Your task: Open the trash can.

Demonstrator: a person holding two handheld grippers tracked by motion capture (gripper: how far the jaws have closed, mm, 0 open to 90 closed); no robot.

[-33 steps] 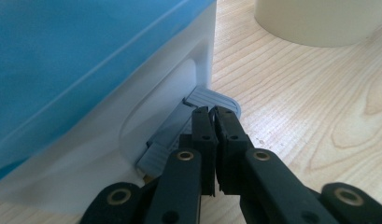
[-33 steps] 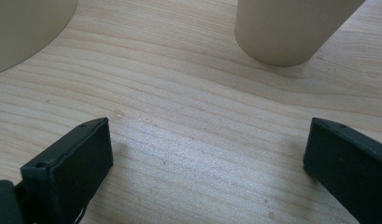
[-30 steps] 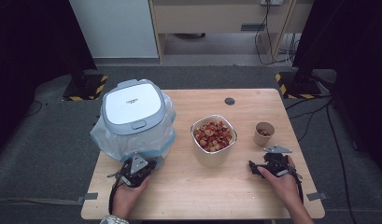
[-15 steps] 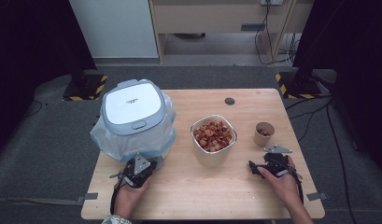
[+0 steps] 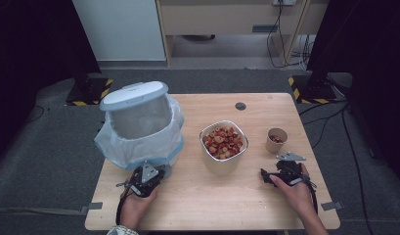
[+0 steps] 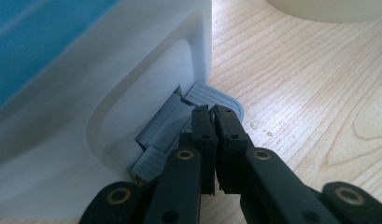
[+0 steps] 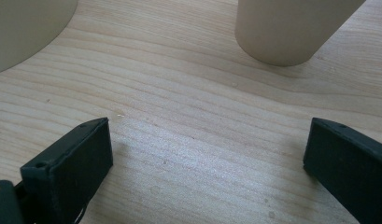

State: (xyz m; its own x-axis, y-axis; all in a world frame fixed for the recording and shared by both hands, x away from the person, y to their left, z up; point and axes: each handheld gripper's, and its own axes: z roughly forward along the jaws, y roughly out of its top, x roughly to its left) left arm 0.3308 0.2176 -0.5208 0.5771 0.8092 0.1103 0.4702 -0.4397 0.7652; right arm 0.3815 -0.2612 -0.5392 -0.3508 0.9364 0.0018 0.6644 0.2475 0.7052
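The bin's lid has swung up above the wooden table.

My left gripper is jammed right up against the bin base at its grey pedal, so there's no way forward there; the bag bulges out to its left too. The open route is to the right, over bare table. The food bowl blocks the middle. My right gripper has clear wood ahead until the paper cup, and I think there's a passable gap between cup and bowl.
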